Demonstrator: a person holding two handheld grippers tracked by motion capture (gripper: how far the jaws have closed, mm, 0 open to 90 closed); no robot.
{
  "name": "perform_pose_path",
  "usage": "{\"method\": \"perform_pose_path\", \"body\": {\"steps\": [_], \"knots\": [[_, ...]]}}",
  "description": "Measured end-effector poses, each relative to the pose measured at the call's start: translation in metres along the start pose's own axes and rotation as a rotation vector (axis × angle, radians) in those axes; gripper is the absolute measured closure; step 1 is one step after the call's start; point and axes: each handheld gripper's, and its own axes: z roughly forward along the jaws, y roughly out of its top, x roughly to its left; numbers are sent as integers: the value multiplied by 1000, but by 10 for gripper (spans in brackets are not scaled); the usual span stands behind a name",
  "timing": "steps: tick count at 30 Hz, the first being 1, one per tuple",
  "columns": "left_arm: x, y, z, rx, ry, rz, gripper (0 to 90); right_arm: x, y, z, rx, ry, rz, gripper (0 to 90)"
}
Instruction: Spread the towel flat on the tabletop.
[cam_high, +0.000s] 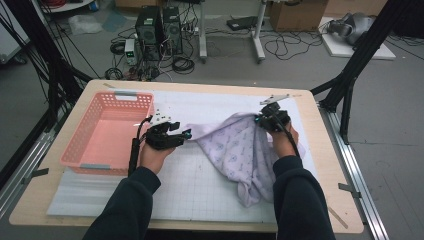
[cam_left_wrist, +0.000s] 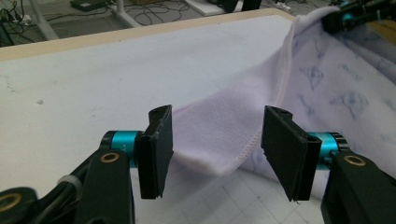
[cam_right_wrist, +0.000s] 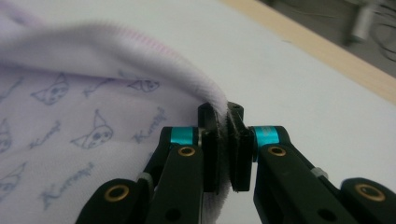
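right gripper (cam_right_wrist: 223, 144): clamped on cloth (cam_high: 240, 150) hem | left gripper (cam_left_wrist: 217, 149): wide, cloth corner between, untouched | basket (cam_high: 107, 131) at left edge | bare mat (cam_high: 200, 185) near front

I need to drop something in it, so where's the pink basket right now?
In the high view the pink basket sits at the table's left end, just left of the left hand-held gripper and apart from the printed cloth.

Dim even room light, soft shadows, gripper views blurred at edges
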Motion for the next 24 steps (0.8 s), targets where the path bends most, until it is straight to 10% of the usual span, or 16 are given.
{"method": "perform_pose_path", "body": {"steps": [8, 14, 24], "knots": [[-11, -2, 4, 41, -38, 20, 456, -38, -28, -12, 3, -199, 173, 846], [-18, -19, 12, 60, -55, -15, 511, -31, -43, -24, -62, -98, 206, 598], [-57, -30, 46, 173, -163, 18, 603, -11, -72, -75, -207, 22, 176, 483]]}}
